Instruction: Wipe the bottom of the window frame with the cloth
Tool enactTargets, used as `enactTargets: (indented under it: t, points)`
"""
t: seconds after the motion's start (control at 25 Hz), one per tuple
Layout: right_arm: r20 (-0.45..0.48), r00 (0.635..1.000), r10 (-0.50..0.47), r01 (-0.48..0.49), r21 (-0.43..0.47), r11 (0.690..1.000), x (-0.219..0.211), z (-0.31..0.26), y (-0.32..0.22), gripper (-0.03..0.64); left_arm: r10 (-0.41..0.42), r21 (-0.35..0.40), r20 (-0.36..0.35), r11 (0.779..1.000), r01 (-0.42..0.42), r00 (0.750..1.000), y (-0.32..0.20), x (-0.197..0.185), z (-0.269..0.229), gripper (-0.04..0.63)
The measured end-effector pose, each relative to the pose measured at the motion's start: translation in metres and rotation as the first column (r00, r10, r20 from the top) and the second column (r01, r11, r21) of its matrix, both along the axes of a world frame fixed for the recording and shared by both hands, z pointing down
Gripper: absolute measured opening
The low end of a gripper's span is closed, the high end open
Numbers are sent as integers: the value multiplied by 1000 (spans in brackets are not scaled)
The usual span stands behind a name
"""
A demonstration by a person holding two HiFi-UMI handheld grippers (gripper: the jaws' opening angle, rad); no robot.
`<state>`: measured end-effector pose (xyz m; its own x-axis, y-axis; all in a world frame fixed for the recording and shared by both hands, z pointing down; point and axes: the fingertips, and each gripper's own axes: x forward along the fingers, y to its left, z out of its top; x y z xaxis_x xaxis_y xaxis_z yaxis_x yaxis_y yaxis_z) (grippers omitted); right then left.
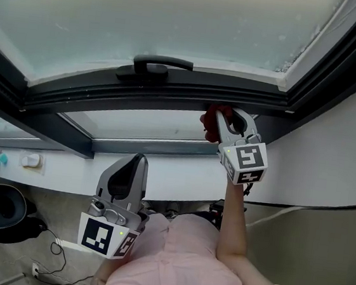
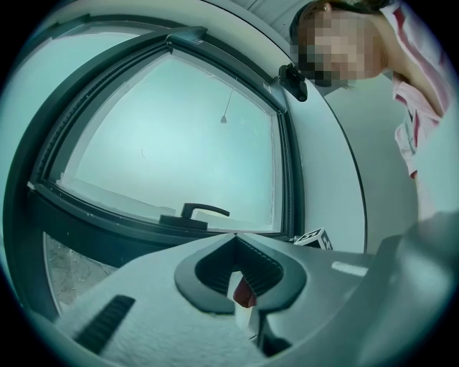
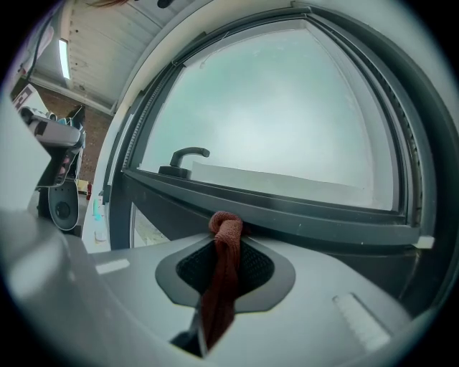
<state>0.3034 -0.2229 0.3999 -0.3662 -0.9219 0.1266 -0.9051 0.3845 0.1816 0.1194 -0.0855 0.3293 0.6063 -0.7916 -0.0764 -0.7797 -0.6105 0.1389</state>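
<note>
Cloth [image 1: 211,118], dark red and bunched into a roll, clamped in the right tool [image 1: 226,120], both jaws pressed tight on it. Pokes past the jaw tips as a small knot and touches the dark bottom rail of the window frame [image 1: 171,92], toward the rail's right end, short of the corner. From the right tool's own view, runs down between the black pads, with the knot lying against the rail's underside edge.

Black lever handle [image 1: 156,66] on the same rail, to the left of the cloth and apart from it. Frosted pane [image 1: 148,14] above the rail, pale and featureless.

Bare forearm [image 1: 237,215] reaching up to the right tool; pink shirt [image 1: 183,267] below it.

Left tool [image 1: 139,161] held low, well apart from the frame, in front of the white wall [image 1: 181,171] under the window, pointing up at the glass. Jaws together, gripping nothing; only a thin slit between the pads, with a sliver of red and white behind it, too small to identify.
</note>
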Motion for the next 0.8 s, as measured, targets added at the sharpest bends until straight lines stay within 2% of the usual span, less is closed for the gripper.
enactTargets:
  t: [0.24,0.8]
  points:
    - [7,1000,27,-27,6,1000,14,0,1,52,-14,2,1,1000,14,1000,-2,-2,0,0]
    - [15,999,44,-44,14,999,36,0,2,52,10,0,7,1000,-10,1000,-2,15,1,0]
